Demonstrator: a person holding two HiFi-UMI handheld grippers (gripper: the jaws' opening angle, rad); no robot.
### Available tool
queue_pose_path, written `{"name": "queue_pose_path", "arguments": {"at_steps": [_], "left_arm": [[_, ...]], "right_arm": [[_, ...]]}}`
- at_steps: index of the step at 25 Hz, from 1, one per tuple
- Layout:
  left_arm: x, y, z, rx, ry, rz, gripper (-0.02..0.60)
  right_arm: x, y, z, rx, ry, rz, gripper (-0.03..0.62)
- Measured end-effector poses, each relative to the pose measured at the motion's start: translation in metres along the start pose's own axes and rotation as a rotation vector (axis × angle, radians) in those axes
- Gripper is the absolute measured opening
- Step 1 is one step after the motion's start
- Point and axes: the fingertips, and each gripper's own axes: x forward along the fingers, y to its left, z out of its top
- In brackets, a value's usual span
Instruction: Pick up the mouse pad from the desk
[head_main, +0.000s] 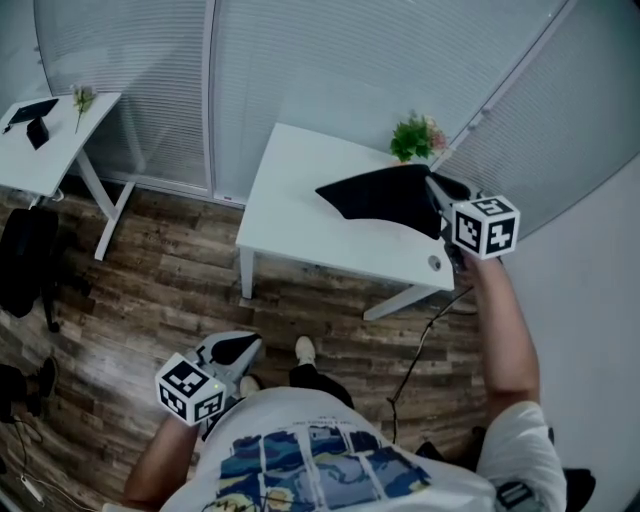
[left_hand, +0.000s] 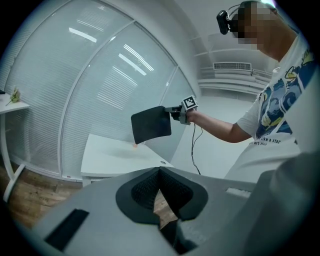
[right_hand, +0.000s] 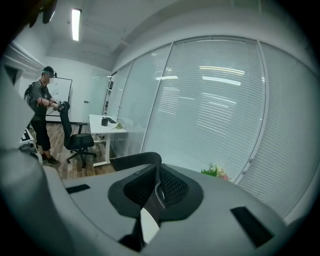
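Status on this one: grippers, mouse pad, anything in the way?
Right gripper shut on mouse pad, pad held in the air above desk. Left gripper shut, empty, low by the torso. Plant at desk's far edge, apart from pad.

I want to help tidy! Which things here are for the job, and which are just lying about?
For the job: mouse pad, right gripper holding it up, white desk underneath.
Just lying about: potted plant, other desk, left gripper, empty.
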Motion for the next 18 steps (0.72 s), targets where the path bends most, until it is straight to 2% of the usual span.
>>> {"name": "queue_pose_path", "arguments": {"at_steps": [9, 18], "left_arm": [[-0.011, -0.007, -0.009, 0.001, 0.003, -0.011, 0.002], [-0.011, -0.015, -0.012, 0.003, 0.0, -0.027, 0.002]], "right_arm": [[-0.041, 0.032, 0.024, -0.01, -0.052, 0.015, 0.025], [-0.07, 0.051, 0.028, -0.016, -0.074, 0.033, 0.025]]}}
